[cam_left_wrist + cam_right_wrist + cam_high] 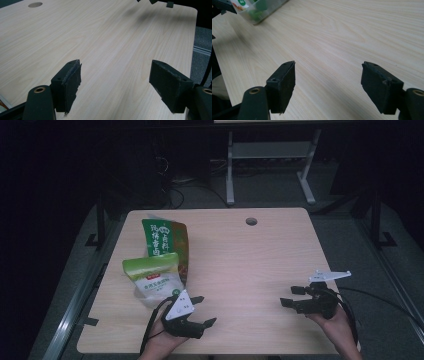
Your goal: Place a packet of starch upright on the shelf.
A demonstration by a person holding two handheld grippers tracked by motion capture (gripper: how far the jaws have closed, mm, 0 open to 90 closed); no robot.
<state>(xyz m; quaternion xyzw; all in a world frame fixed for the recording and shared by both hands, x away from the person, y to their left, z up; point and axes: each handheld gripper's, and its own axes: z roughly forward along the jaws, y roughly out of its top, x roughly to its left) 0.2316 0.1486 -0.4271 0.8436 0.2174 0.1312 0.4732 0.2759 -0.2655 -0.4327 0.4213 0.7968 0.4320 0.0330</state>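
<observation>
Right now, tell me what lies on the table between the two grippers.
Nothing: in the high view, bare wood table runs from the left gripper to the right gripper. Both bags, light green and dark green, lie off to the left.

Pale wood-grain desk, smooth, matt. Glossy plastic-film pouches. Matt black fingers, rough frayed pad facing.

A pale wood-grain rectangular table with rounded corners and 1 round cable hole stands on grey carpeted floor. Beyond it, the white metal legs of a second desk rise into a dark room; black cables lie nearby.
</observation>
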